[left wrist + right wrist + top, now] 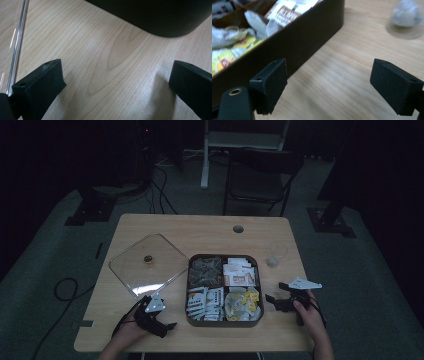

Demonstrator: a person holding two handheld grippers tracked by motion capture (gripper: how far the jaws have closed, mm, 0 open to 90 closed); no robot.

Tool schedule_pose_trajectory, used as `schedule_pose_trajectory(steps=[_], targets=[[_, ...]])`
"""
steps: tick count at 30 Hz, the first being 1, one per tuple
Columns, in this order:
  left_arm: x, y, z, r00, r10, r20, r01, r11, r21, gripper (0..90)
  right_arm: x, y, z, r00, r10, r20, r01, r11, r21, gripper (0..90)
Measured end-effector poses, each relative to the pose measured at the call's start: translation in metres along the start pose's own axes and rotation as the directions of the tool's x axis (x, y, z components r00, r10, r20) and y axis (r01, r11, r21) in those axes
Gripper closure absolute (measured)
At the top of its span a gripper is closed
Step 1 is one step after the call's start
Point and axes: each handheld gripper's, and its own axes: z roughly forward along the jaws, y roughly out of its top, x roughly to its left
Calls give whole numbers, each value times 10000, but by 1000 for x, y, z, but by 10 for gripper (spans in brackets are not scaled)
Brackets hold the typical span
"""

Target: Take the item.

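So the dark four-compartment box of tea bags and sachets is sitting mid-worktop, slightly toward my side, lid off. Labels are mostly too blurry for me: the orange-and-white packets have brown print I can't read, and the yellow-tagged bags don't resolve either. My left claw is spread wide with nothing in it, resting low over bare wood just off the box's near-left corner. My right claw is also wide apart and empty, right beside the box's right wall. The clear square lid lies flat to the left, and a small glass with something crumpled inside stands on the worktop to the right.
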Motion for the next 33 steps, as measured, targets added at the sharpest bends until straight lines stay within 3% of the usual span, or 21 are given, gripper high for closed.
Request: schedule_pose_trajectory(steps=[10, 18, 33], targets=[[0, 0, 0, 10000, -2, 0, 2, 10000, -1, 3, 3, -2, 7, 9980, -636, 58, 629, 9946, 822, 138], [0, 0, 0, 10000, -1, 0, 1, 10000, 1, 3, 9, -1, 15, 9892, -1463, 30, 1437, 9747, 1711, 129], [0, 0, 0, 10000, -3, -3, 3, 10000, 1, 3, 12, -2, 15, 9857, -1677, -162, 1679, 9700, 1760, 127]])
